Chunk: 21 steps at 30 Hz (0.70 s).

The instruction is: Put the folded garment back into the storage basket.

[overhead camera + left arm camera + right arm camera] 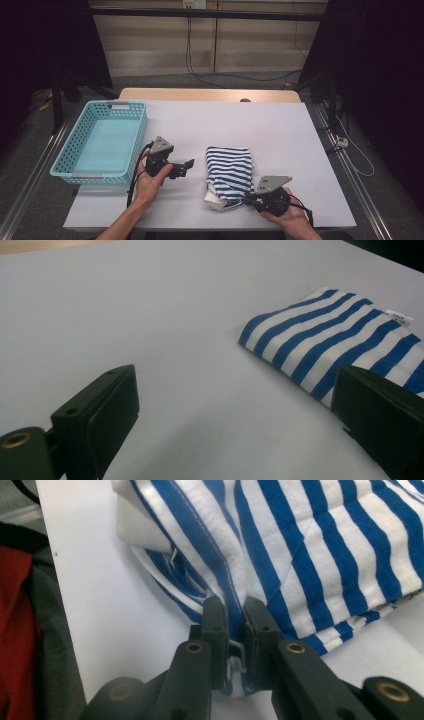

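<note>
While the left hand-held gripper (186, 166) sits with its black jaws spread wide and nothing between them, the right hand-held gripper (235, 617) has its jaws pressed together on a fold of the blue-and-white striped folded cloth (229, 172), pinching it right at the cloth's near edge. In the right gripper view you can see the striped fabric bunched up between the two pads, with a bit of white seam poking out below.

The cloth lies on the white rectangular worktop (280, 130), a bit right of the middle and close to the near edge. Its near-left corner is rumpled and lifted a little, white underside showing, and that corner is pretty near the worktop's front edge. The far edge of the cloth is neat and flat; the left gripper view shows a small white label at one corner.

The left hand-held gripper is just beside the cloth's left edge, not touching it, pointing across at it. Behind that one, the light blue perforated plastic basket (131, 136) sits along the left edge of the worktop, with its near-left corner poking past the edge.

Room-wise: the whole far half and the right side of the worktop are bare white surface. The tight spot is the near edge, where both hands come in.
</note>
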{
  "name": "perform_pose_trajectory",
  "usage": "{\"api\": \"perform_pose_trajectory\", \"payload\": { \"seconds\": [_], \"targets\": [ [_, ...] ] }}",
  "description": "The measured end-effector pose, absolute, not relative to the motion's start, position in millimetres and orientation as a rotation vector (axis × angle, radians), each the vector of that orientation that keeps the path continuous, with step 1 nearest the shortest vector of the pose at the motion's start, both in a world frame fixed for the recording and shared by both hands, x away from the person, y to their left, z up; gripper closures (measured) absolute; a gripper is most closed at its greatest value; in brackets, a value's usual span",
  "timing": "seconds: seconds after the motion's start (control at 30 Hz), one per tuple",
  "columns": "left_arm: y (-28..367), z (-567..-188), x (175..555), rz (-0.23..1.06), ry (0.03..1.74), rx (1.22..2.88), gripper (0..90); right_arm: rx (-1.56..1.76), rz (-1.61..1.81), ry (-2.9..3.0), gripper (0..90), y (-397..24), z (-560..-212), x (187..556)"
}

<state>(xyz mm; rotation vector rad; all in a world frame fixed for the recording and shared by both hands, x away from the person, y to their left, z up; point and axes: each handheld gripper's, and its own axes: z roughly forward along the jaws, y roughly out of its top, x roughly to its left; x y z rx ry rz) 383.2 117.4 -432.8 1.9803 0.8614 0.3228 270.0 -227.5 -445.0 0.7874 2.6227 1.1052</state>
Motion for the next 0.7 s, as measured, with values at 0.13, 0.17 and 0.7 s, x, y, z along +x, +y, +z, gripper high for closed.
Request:
{"api": "perform_pose_trajectory", "payload": {
  "seconds": [0.13, 0.17, 0.7],
  "targets": [
    [111, -433, 386, 0.296, 0.865, 1.939, 6.1, 0.812, 1.133, 2.62, 83.0, -229, -444, 270],
    [108, -433, 388, 0.282, 0.874, 1.893, 6.3, 0.815, 1.145, 2.617, 83.0, -230, -443, 270],
    [61, -422, 426, 0.19, 0.908, 1.937, 10.1, 0.833, 1.166, 2.605, 83.0, -233, -442, 267]
  ]
}}
